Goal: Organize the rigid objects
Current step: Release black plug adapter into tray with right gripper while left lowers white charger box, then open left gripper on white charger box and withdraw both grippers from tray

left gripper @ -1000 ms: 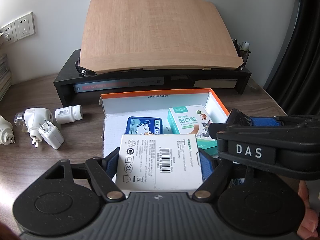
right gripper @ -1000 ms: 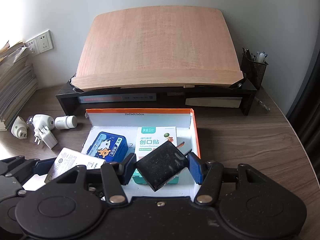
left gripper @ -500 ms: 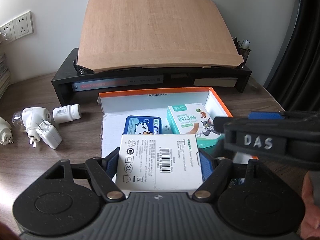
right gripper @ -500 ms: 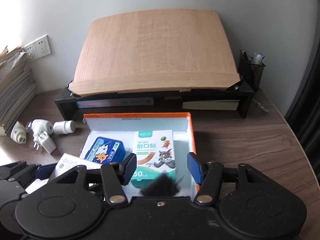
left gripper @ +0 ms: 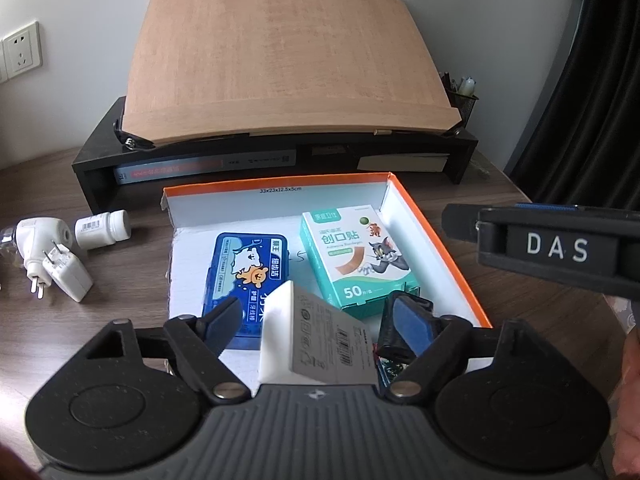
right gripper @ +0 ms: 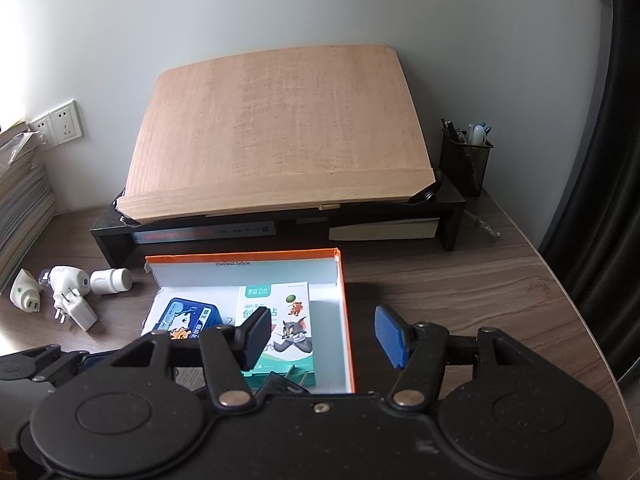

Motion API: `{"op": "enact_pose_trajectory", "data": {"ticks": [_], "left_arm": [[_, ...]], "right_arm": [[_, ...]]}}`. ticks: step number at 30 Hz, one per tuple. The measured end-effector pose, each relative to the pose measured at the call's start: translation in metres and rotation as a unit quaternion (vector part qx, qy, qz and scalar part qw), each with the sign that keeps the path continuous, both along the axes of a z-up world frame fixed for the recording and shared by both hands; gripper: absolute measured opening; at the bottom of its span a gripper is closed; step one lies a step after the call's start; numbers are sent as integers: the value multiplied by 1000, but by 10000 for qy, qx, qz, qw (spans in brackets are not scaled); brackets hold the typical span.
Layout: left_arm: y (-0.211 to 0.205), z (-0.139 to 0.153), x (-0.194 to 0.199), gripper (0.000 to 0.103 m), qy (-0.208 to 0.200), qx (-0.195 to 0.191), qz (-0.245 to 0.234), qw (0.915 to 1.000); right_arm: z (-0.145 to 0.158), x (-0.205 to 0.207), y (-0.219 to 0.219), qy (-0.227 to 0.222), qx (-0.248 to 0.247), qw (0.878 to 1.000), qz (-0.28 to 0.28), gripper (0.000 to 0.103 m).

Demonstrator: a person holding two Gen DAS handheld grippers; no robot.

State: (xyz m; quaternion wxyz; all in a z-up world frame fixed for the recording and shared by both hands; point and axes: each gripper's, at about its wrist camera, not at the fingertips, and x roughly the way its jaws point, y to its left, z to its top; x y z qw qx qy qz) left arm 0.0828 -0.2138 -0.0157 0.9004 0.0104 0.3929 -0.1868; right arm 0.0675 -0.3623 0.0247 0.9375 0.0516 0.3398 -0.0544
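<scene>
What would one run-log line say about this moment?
left gripper: opening, white box tilted between pads | right gripper: opening, empty | orange tray: blue case, bandage box inside

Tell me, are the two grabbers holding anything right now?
No. The left gripper is opening: the white box sits tilted between its pads, no longer pinched. The right gripper is opening too, with nothing between its pads.

Home-office desk [right gripper: 460, 280]: black monitor riser [right gripper: 450, 204] against the wall, mesh pen holder [right gripper: 464, 168] at its right end, stacked papers [right gripper: 20, 200] along the left edge, wall sockets [right gripper: 66, 122].
</scene>
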Motion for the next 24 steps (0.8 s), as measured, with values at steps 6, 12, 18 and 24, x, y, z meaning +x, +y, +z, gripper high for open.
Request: {"op": "enact_pose_trajectory", "data": {"ticks": [6,12,18,24], "left_arm": [[19,7,-2,85,-111,-82,293,9995],[53,8,0,85,-102,-83,811,9966],[91,7,-3,85,-74,-67,1301,9915],[130,9,-6,85,-81,-42,1691,9856]], "right_arm": [[2,0,10,-60,23,10000,8,77],[4,5,31,-62,32,9998,205,78],[3,8,62,-10,32,9985,553,78],[2,11,95,16,47,9961,885,78]]}}
